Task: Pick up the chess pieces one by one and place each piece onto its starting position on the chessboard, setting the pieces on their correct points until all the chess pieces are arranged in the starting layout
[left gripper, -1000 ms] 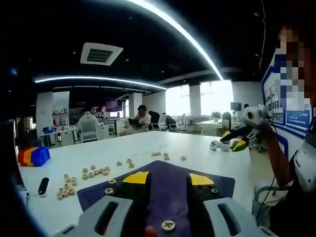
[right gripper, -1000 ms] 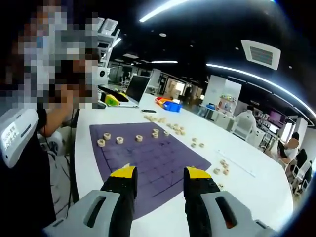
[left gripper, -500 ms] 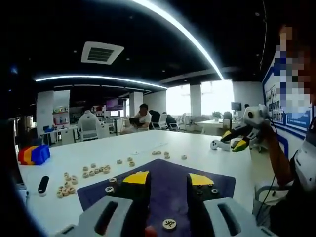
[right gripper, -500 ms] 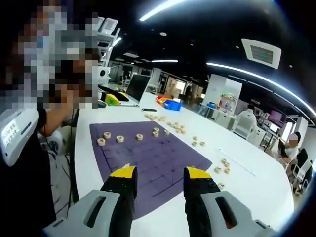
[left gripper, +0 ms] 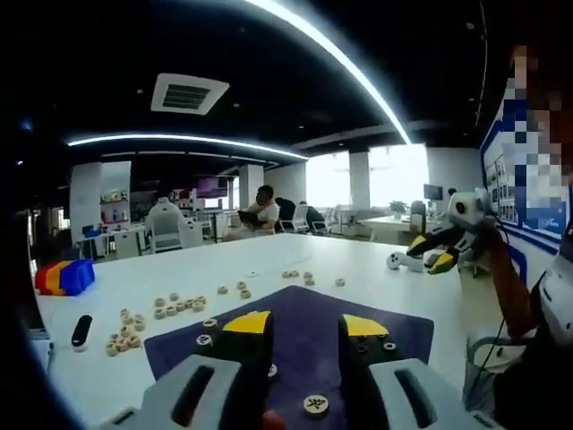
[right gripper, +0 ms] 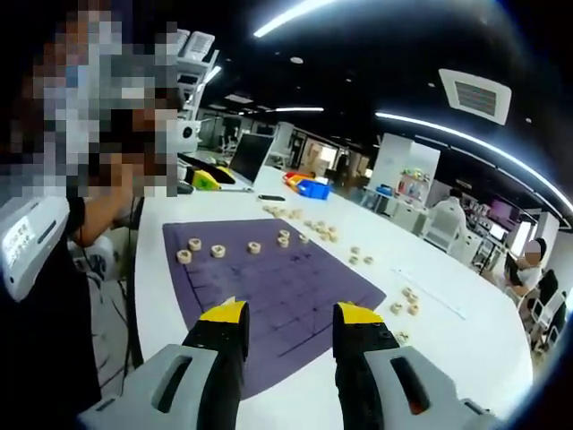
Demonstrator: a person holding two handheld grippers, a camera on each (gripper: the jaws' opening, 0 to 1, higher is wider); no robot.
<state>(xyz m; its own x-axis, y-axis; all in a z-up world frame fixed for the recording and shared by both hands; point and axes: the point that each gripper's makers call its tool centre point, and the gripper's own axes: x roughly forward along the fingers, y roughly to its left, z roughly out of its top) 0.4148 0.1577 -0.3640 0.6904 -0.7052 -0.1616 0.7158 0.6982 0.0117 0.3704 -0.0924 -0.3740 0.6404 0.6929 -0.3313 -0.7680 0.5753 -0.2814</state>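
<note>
Purple chessboard mat [right gripper: 269, 296] lies on the white worktop [right gripper: 466, 349], and the right tongs [right gripper: 291, 315] hang over its near edge, jaws parted with nothing between them. The right gripper view shows four wooden chess pieces [right gripper: 219, 251] lined along the mat's far side and loose ones beyond it. In the left gripper view the left tongs [left gripper: 304, 324] stand apart and empty over the mat [left gripper: 304, 309], one piece [left gripper: 314, 405] lying low between the jaws, with scattered pieces [left gripper: 166, 311] off to the left.

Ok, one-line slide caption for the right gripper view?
Open right gripper poised above the purple chessboard, round wooden pieces along its far edge.
</note>
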